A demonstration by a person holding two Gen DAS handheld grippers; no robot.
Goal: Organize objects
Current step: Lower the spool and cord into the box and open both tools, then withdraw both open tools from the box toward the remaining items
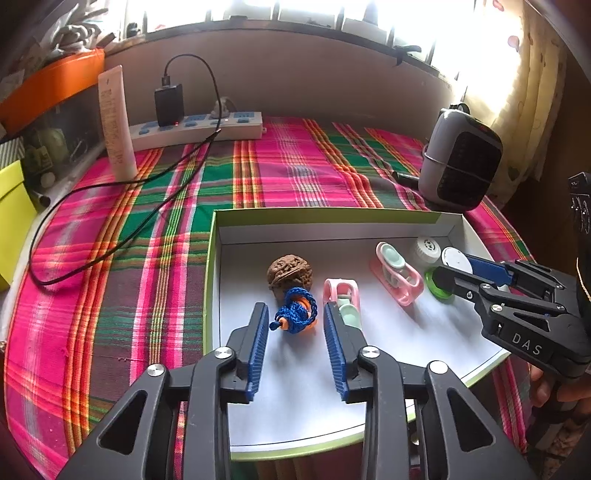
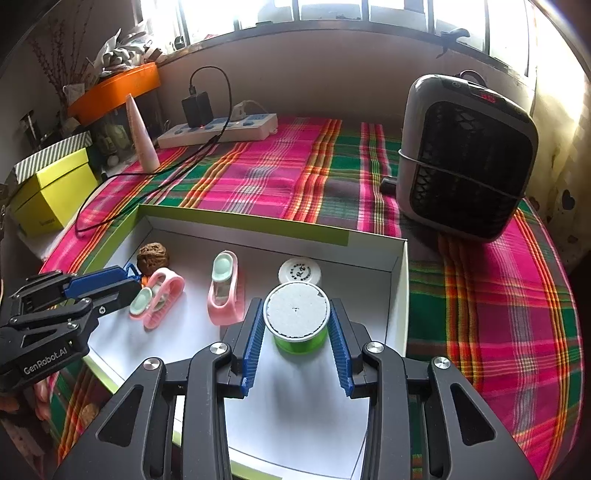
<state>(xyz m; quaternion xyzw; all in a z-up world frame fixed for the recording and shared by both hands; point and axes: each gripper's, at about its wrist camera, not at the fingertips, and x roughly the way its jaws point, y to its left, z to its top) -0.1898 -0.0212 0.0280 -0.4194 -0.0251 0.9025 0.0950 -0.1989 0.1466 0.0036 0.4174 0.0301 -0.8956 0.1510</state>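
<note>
The left gripper has its jaws spread around the blue cord bundle, mid-frame in the white tray. The right gripper (lower centre) brackets the green spool, whether touching I cannot tell.

Bright window above a plaid tablecloth, with a grey heater near the wall.

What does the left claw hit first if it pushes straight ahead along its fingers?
Probably the blue cord bundle, lying just ahead between the open left claw fingers, with the walnut right behind it. Height above the tray floor is unclear.
</note>
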